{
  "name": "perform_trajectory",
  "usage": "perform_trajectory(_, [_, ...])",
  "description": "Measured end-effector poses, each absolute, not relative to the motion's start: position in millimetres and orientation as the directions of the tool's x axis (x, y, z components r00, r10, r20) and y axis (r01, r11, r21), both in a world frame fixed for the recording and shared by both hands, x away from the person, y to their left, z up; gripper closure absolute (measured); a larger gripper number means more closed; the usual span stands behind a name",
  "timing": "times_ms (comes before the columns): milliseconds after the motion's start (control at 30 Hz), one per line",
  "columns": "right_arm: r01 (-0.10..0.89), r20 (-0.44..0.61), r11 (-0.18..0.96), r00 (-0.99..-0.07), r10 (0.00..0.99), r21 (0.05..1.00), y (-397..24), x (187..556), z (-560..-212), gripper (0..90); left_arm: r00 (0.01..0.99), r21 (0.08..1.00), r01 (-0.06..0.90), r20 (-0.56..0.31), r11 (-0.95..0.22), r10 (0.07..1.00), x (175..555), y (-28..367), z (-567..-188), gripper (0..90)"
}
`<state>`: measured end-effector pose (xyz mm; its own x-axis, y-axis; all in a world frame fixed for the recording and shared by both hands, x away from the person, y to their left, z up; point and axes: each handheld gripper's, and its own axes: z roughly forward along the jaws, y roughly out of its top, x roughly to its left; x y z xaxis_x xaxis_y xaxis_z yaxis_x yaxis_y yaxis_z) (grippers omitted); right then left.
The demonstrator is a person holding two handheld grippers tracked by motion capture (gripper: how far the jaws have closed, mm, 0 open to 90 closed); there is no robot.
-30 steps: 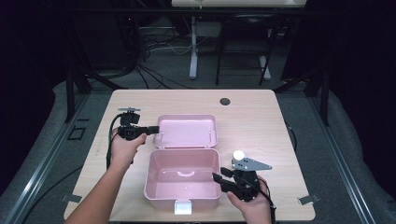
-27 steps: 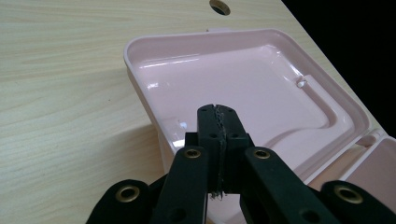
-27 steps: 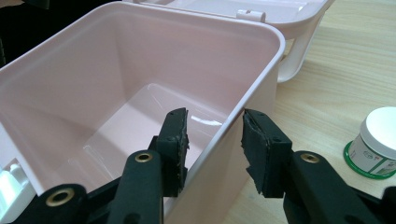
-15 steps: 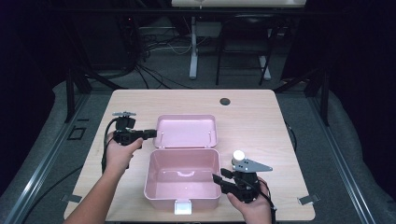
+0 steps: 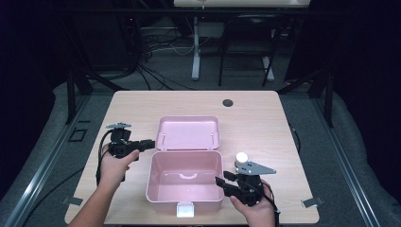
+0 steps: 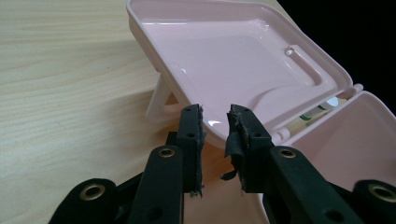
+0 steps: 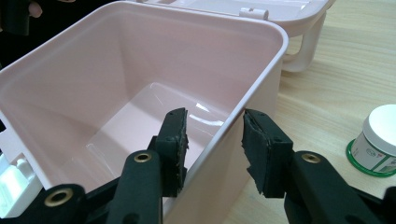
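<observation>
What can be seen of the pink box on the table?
The pink box is glossy plastic, open and empty, standing upright on the wooden table. Its hinged lid is folded back, propped on its carry handle. A white latch sits at the front. The right gripper straddles its side wall; whether the pads touch is unclear. The left gripper brackets the lid's corner, jaws just opening.

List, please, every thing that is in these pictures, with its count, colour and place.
Box: one, pink, open, near the table's front edge.
Lid: one, pink, swung back behind the box.
Latch: one, white, on the box's front wall.
Jar: one, white with green base, on the table right of the box.
Table: one, light wood.
Left gripper: one, black, jaws just opening around the lid's edge.
Right gripper: one, black, jaws astride the box's right wall.
</observation>
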<state>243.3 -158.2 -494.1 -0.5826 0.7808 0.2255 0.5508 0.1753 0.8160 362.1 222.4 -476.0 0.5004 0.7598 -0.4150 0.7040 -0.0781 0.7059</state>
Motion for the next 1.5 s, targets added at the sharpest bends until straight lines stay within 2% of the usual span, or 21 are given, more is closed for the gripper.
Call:
perform_trajectory(1033, [0.552,0.231,0.171,-0.583,0.779,0.816,-160,242,-495,58.0,0.514,0.7,0.71,-0.447,-0.071,0.732,365,208,-481,75.3])
perform_trajectory(1500, [0.515,0.179,0.196,-0.59,0.787,0.834,-174,247,-474,58.8,0.523,0.718,0.692,-0.427,-0.075,0.738,357,213,-478,69.2])
